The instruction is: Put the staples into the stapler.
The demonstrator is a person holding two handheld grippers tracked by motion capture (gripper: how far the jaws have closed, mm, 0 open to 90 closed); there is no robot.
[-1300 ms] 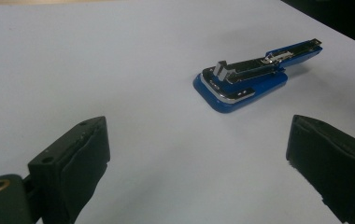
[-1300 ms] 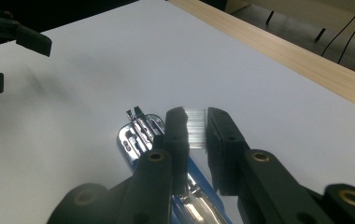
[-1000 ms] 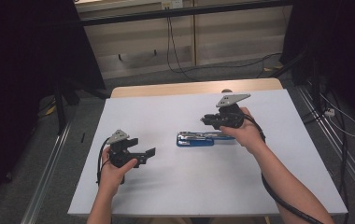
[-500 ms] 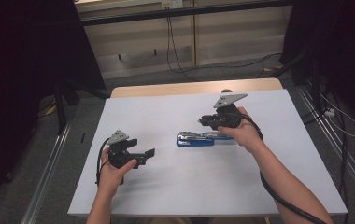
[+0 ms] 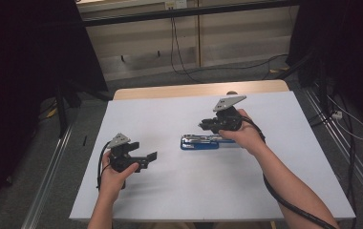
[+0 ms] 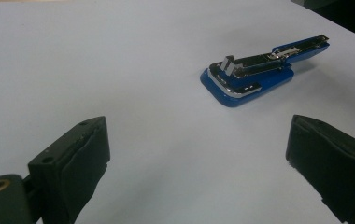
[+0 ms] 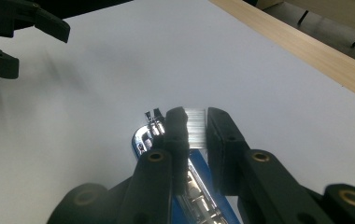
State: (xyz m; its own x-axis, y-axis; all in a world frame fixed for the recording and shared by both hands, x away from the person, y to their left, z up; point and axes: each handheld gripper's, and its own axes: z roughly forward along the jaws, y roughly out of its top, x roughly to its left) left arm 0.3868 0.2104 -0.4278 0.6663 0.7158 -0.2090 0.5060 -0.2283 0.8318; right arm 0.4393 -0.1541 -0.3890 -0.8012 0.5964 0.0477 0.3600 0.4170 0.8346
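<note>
- Right tool clamped a strip of staples above the opened blue stapler at mid-counter — likely for loading
- Left tool rested wide open near the counter's left edge — free to steady

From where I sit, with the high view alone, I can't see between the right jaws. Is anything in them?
Observer: Yes. The right gripper is shut on a thin, silvery, ridged strip, which looks like staples.
Operator: Where does it sit relative to the stapler?
Observer: Just above the chrome front end of the stapler. I cannot tell whether they touch.
</note>
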